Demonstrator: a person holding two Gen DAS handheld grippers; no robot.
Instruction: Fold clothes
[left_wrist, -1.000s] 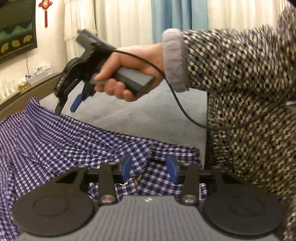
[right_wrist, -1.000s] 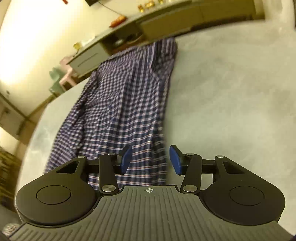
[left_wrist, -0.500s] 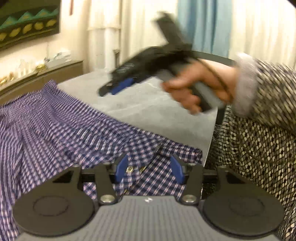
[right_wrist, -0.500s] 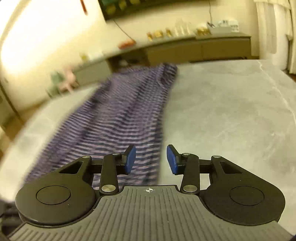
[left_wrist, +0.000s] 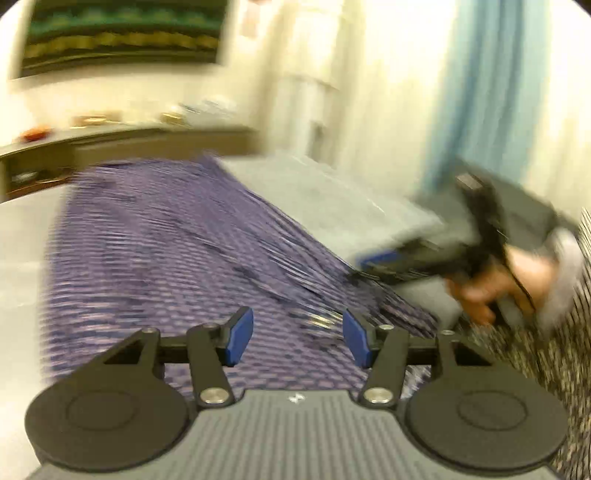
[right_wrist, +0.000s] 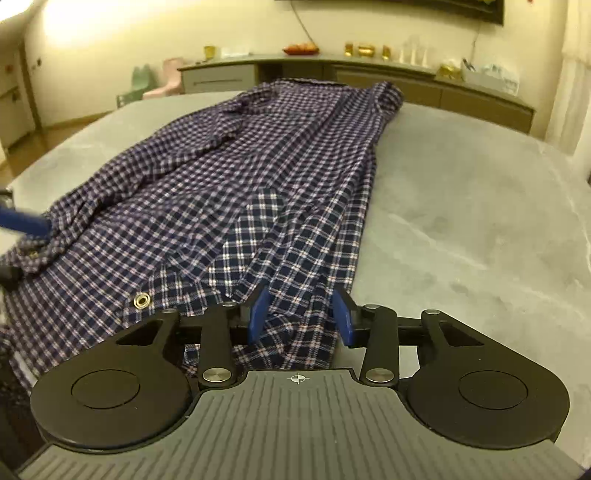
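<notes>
From the left wrist view, badly smeared by motion, the checked shirt (left_wrist: 177, 251) lies spread over the grey table (left_wrist: 332, 199), running from the sideboard (left_wrist: 122, 144) side of the room down toward the camera. The left gripper (left_wrist: 297, 341) hangs above the near part of the cloth; its blue pads stand well apart and the jaws are opening. Fabric shows in the gap behind them, but neither pad presses on it — nothing is held. Further right in that view, the person's right hand (left_wrist: 506, 280) grips the handle of the other tool at the shirt's right-hand edge, with a patterned sleeve (left_wrist: 565, 258) behind it.

The right wrist view is sharp. At its far left edge a blue finger (right_wrist: 26, 221) of the left gripper sits just over a bunched cuff. The shirt (right_wrist: 229, 177) stretches away lengthwise, its collar end near the far edge of the table (right_wrist: 480, 206), its hem close to the camera. The right gripper (right_wrist: 300, 317) straddles the hem's right corner: a fold of the checked cloth lies between the two blue pads, the left pad about at the fabric, the right pad just clear of the edge — the jaws are opening and do not clamp it. Bare grey tabletop fills the right side.
</notes>
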